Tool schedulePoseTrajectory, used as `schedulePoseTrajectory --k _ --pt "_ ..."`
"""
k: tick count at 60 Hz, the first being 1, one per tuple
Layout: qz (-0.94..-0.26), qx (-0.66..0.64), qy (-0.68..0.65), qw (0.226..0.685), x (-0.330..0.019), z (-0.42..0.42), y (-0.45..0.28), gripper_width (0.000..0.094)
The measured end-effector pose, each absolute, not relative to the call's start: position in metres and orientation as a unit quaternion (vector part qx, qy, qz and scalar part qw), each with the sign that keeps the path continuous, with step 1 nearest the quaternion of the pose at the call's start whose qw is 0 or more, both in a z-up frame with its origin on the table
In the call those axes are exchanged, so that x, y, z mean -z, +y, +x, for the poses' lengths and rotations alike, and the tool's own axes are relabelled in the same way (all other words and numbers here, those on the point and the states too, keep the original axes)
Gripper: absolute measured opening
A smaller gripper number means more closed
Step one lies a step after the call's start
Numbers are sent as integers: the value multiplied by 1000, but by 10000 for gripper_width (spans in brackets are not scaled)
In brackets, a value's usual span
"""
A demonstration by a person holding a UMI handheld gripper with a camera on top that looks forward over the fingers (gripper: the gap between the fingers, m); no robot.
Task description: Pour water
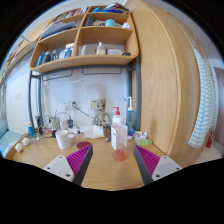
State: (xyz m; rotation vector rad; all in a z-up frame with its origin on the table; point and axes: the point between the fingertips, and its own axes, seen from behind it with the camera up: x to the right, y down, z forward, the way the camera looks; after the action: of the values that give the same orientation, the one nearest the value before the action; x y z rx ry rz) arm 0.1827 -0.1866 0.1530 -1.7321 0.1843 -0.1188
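My gripper (113, 160) is open, its two magenta-padded fingers (80, 155) spread wide over the wooden countertop (108, 170) with nothing between them. Just ahead of the fingers, a little toward the right one, lies a small reddish object (119, 155) on the wood. Beyond it stands a clear bottle with a red label (119, 134). A white cup (63, 139) stands further left, beyond the left finger.
A sink with a tap (60, 122) sits at the back left. A pump bottle (129, 112) and small items stand along the back wall. Wooden shelves (85, 45) hang overhead, a tall wooden cabinet (165, 75) rises at the right, and green things (143, 141) lie beyond the right finger.
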Motion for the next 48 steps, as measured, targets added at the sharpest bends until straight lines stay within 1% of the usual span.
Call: schedulePoseTrajectory --k 4,8,15,16,18,26,31,33,34,35,39,48 --pt "-756 39 85 648 -143 183 -178 855" --pt "-753 13 89 652 -124 191 -157 856" --pt "-747 5 102 657 -122 203 -130 853" --pt "-743 5 99 662 -116 211 -118 852" --pt "-741 12 99 665 -114 218 -108 853" --pt "-747 42 77 659 -100 238 -65 856" --pt "-749 47 59 659 -97 241 -45 832" --pt "-747 50 52 661 -97 241 -38 800" --pt "-746 51 49 662 -97 240 -35 813" --pt "-746 51 44 662 -97 240 -32 776" --pt "-745 51 36 664 -97 240 -22 501" --pt "-743 47 34 667 -97 238 -15 462"
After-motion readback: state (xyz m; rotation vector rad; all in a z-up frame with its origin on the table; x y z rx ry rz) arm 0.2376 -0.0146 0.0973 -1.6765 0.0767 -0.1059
